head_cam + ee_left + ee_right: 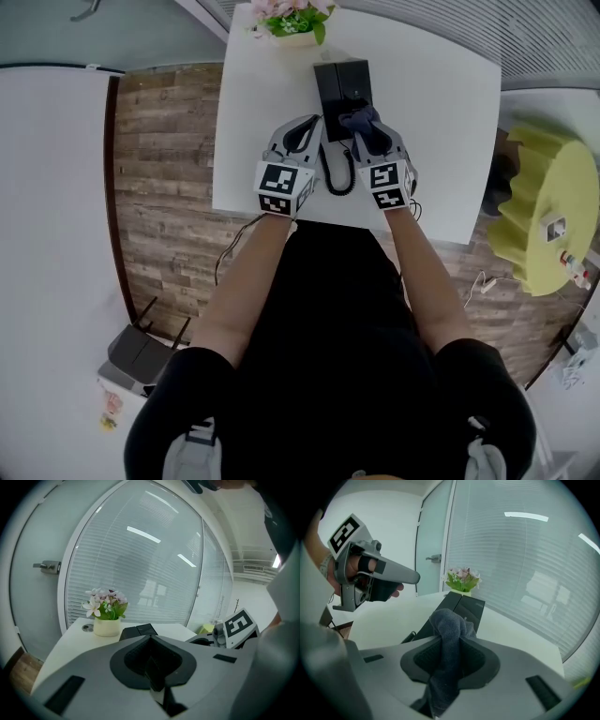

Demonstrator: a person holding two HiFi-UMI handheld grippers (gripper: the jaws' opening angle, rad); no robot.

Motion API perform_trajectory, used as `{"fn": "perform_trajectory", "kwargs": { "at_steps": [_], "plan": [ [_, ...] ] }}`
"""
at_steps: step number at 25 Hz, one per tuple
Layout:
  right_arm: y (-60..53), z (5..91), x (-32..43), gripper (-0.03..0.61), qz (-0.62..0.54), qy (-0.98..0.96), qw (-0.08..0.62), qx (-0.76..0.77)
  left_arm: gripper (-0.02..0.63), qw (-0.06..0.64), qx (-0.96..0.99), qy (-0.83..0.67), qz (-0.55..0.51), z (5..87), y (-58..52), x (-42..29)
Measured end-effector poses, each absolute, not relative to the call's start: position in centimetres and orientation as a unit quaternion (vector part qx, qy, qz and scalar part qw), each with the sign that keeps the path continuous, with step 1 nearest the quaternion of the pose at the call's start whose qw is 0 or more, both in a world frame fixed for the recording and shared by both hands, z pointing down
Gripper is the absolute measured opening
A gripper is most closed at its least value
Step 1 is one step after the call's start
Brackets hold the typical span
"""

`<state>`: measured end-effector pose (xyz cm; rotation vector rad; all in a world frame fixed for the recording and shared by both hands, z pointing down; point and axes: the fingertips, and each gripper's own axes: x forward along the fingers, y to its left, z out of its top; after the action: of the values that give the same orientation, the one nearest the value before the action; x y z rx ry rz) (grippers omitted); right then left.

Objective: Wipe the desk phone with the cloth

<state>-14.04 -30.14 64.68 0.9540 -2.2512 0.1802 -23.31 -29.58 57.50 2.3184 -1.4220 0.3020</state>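
The black desk phone (342, 84) sits toward the far middle of the white table (441, 141), its coiled cord (337, 173) trailing back to the near edge. My right gripper (370, 136) has its jaws clamped on a dark grey cloth (447, 634), which bunches up over the phone's near end. My left gripper (305, 131) hangs just beside the phone on its left, jaws pressed together with nothing between them. Beyond the phone, at the table's far edge, stands a small pot of flowers (295, 23).
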Motion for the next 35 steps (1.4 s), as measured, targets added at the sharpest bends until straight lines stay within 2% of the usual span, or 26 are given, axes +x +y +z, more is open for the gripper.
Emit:
{"fn": "perform_trajectory", "kwargs": {
  "at_steps": [13,24,35],
  "plan": [
    [-37.2,59.4,-18.8,0.107,0.023,-0.885,0.298,0.357,0.011,0.195,0.817,-0.534,0.099,55.5,-33.9,-25.3],
    [-40.2,60.9,-22.7,0.107,0.007,-0.895,0.308,0.321,0.011,0.208,0.804,-0.550,0.093,56.5,-36.4,-27.0],
    [-38.8,62.1,-22.6,0.106,-0.025,-0.890,0.326,0.317,0.011,0.225,0.800,-0.548,0.099,58.3,-35.0,-27.0]
  ]
}}
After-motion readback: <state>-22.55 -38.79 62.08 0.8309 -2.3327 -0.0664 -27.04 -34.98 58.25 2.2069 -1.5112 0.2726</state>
